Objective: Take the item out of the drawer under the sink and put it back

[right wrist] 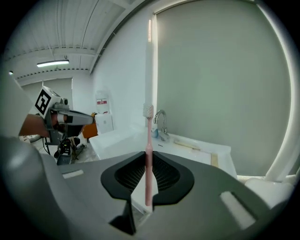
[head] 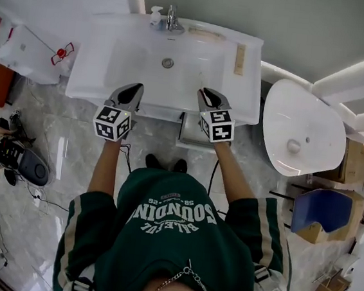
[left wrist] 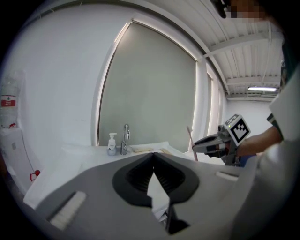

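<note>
My right gripper (right wrist: 148,157) is shut on a pink toothbrush (right wrist: 148,140), which stands upright between the pads with its bristle head on top. In the left gripper view the toothbrush (left wrist: 190,139) sticks up from the right gripper (left wrist: 206,142). My left gripper (left wrist: 153,157) is shut with nothing in it. In the head view both grippers, left (head: 130,94) and right (head: 211,99), hover side by side over the front edge of the white sink (head: 93,68). Below the right gripper, a white drawer (head: 193,135) stands pulled out under the sink.
A faucet (head: 172,19) and a soap bottle (head: 157,16) stand at the back of the sink, with a wooden strip (head: 240,58) on its right ledge. A second white basin (head: 300,131) lies to the right, near a blue object (head: 320,211). Shoes and cables sit on the floor at left.
</note>
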Demonstrator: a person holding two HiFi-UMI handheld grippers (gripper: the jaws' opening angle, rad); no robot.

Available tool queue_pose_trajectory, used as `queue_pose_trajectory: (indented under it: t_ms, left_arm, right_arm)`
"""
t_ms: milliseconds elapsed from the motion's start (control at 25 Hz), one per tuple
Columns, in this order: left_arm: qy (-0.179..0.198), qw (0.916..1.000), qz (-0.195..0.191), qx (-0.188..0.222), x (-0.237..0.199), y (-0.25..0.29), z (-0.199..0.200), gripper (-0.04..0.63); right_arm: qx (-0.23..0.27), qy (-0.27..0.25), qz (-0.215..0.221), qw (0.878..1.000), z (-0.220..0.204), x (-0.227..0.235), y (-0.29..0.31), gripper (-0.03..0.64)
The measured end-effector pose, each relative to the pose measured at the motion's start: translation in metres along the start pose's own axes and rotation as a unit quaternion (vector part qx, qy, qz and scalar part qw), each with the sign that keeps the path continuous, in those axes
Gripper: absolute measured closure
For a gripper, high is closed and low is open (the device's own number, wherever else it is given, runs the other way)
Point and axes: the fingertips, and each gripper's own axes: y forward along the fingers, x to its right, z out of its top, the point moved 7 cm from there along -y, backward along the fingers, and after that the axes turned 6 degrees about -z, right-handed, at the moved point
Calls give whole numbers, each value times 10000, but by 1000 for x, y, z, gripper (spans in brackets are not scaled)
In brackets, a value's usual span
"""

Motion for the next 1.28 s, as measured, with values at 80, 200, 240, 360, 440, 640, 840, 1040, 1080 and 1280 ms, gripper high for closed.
queue_pose_trajectory:
  t_ms: [80,200,240,360,440,640,840,1040,1080,1280]
  left_arm:
    - [77,9999,5,87,-4,-1,11,546]
    - [169,9997,-10,168,-7,-2,22,546]
    - [191,9997,-18,182,-7,-2,24,546]
    - [225,9995,-48,198,-5,-2,27,546]
    - [226,9995,-69,187,-2,-1,25,546]
    - [162,9997,-63,192,2,-4,20,546]
    - [181,9996,-64,195,7,-7,21,546]
    - [176,9996,-72,184,10,-7,21,546]
    - [174,9997,-75,182,11,-7,20,546]
    - [165,9997,-85,176,13,-9,17,546]
  right_arm:
    - [209,134,-71,9997,17,6,-5,566]
    - [465,343,-135,9982,35,12,-12,566]
    - [526,386,-151,9978,38,12,-14,566]
    - [633,424,-186,9969,42,12,-20,566]
    - [671,412,-177,9967,40,11,-23,566]
    - [745,372,-157,9964,36,12,-31,566]
    - [810,416,-156,9957,36,14,-38,566]
    - [859,397,-119,9954,37,13,-41,566]
    - [860,396,-114,9954,37,12,-41,566]
    - [837,380,-98,9957,34,10,-43,566]
